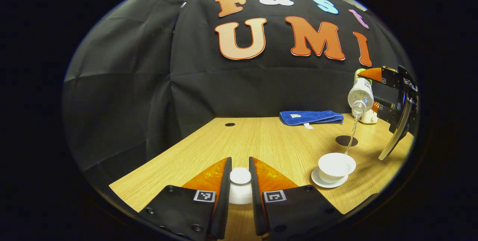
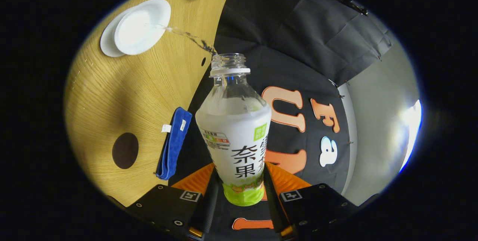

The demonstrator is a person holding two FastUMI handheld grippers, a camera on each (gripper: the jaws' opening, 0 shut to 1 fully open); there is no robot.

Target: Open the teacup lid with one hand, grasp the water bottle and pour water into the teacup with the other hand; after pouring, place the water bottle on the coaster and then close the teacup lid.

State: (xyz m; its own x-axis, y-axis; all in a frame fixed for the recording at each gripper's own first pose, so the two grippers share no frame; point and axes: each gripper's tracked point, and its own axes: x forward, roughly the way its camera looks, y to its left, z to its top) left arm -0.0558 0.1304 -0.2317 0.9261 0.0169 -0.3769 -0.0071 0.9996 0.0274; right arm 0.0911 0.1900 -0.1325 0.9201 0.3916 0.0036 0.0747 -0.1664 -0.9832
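My left gripper point(image 1: 240, 164) is shut on the white teacup lid point(image 1: 240, 177), holding it low over the table's near edge. To its right, the white teacup point(image 1: 336, 164) stands uncovered on its saucer point(image 1: 317, 180). My right gripper point(image 2: 241, 187) is shut on the water bottle point(image 2: 235, 129), which is uncapped and tipped neck-down. A thin stream of water point(image 2: 190, 39) arcs from its mouth into the teacup point(image 2: 142, 26). In the left gripper view the tilted bottle point(image 1: 360, 97) hangs above and behind the cup. The dark round coaster point(image 1: 346, 141) lies just behind the cup.
A folded blue towel point(image 1: 312, 117) lies at the back of the wooden table point(image 1: 261, 140), with a small white object point(image 1: 369, 117) to its right. A cable hole point(image 1: 230, 124) sits at the back left. The black booth wall closes off the table's far side.
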